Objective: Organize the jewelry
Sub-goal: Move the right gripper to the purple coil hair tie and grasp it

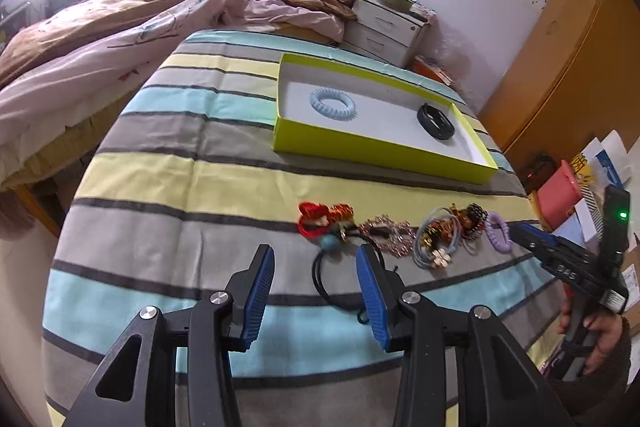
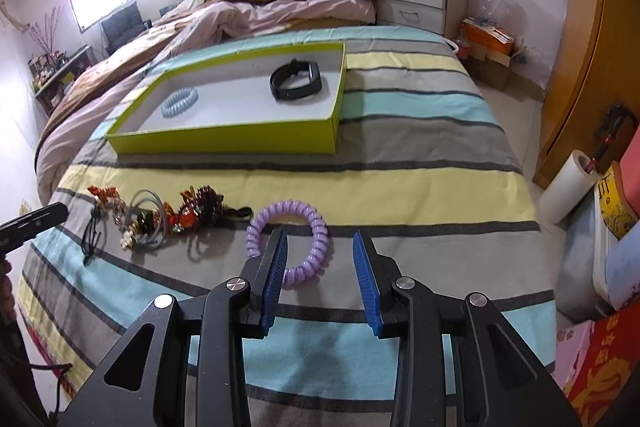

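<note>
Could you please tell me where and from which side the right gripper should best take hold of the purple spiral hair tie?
Probably the purple spiral hair tie is best pinched across its near arc, coming from above and the near side. It lies flat on the striped blanket, so one finger can drop inside the ring and one outside. The right gripper is open, its left finger already over that arc.

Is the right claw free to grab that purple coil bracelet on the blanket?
Probably yes. The right claw stands open over the purple coil bracelet, one finger already across the ring. Nothing covers the bracelet, and the nearest clutter lies apart to its side.
</note>
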{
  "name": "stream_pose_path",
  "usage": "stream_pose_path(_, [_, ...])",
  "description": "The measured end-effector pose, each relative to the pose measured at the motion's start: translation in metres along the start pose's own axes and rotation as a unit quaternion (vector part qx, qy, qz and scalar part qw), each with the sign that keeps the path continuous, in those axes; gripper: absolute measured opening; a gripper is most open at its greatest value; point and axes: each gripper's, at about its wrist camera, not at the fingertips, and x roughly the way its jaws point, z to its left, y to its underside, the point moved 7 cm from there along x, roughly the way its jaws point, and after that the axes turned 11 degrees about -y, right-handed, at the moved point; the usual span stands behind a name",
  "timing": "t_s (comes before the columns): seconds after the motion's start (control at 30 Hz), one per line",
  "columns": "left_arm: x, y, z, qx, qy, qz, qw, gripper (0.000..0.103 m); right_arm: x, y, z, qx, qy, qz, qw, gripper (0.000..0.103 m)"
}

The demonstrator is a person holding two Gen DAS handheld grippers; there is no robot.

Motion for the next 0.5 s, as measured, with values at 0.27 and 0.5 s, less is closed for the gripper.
stream_pose_path(0.27, [0.006, 0.014, 0.004, 0.005, -0.005, 0.018, 0.9998, 0.042, 0.014, 0.004, 0.001, -0.009, 0.016, 0.021, 1.000, 0.036])
stream_pose_path(0.5, [0.007, 0.015, 0.008, 0.000, -0.008, 0.018, 0.9998, 0.042, 0.015, 0.005, 0.002, -0.015, 0.035, 0.019, 0.999, 0.035])
